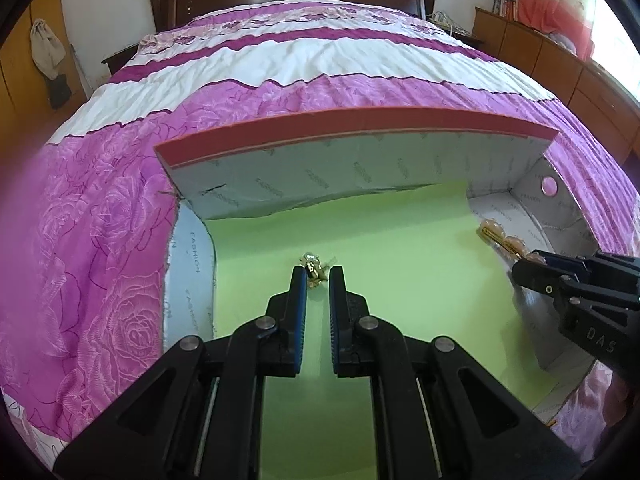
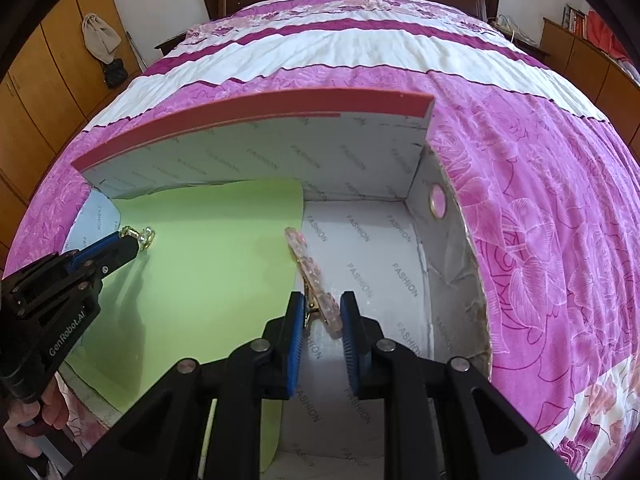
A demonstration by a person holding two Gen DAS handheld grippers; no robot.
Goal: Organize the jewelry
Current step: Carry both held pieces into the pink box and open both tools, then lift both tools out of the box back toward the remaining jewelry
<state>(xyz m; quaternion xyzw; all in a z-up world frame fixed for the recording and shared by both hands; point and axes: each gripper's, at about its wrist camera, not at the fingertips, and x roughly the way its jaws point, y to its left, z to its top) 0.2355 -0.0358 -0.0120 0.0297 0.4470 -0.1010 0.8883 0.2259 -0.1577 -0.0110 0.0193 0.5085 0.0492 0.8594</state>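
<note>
A shallow box with a red-edged lid standing up at the back lies on the bed; a green sheet lines its floor. My left gripper is shut on a small gold piece of jewelry, low over the green sheet; it also shows in the right wrist view. My right gripper is shut on the near end of a long pink hair clip with a gold clasp, over the sheet's right edge. The clip shows in the left wrist view.
The box's white "FASHION" printed floor lies bare right of the green sheet. The right wall has a round hole. A pink and white floral bedspread surrounds the box. Wooden cabinets stand at both sides.
</note>
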